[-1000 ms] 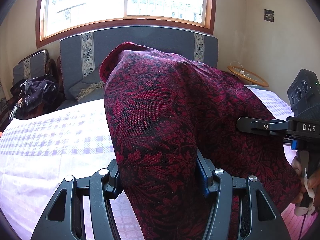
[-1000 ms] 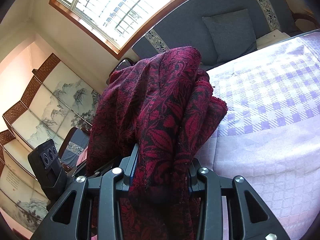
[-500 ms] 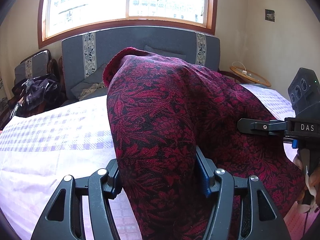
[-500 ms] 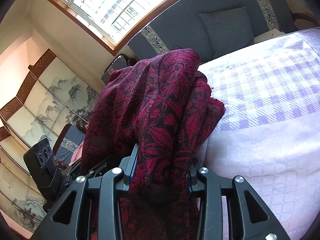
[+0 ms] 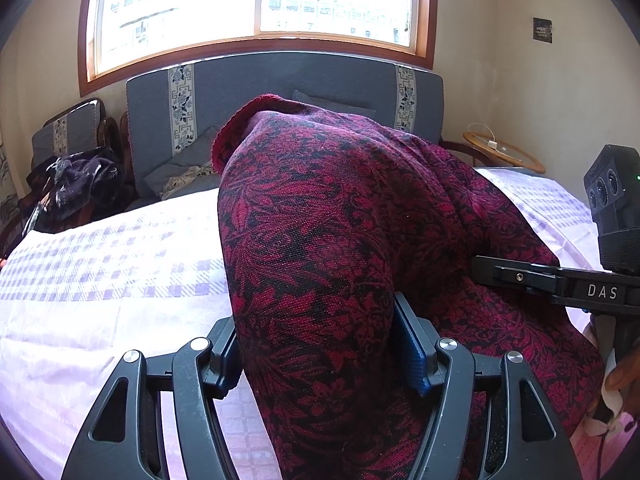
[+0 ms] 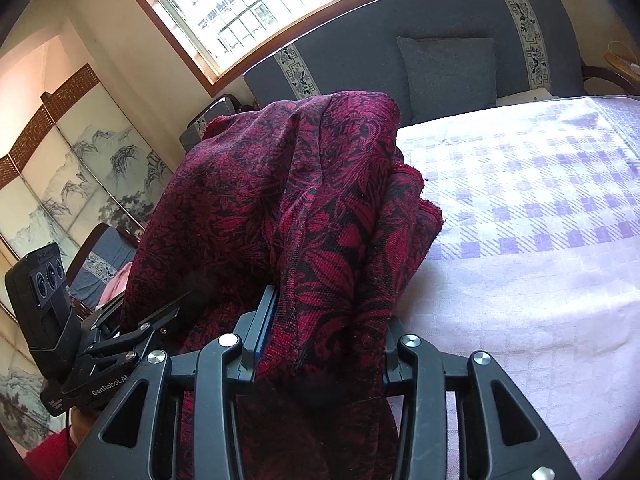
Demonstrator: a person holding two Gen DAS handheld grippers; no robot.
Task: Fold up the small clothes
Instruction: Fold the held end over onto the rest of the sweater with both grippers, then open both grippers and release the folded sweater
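Left wrist, red garment (image 5: 320, 240) hides fingertips

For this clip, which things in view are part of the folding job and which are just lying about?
Part of the job:
- red patterned garment
- left gripper, jaws opening, cloth between them
- right gripper, cloth between its jaws
- checked bed cover

Lying about:
- grey cushion
- dark clothes heap
- round side table
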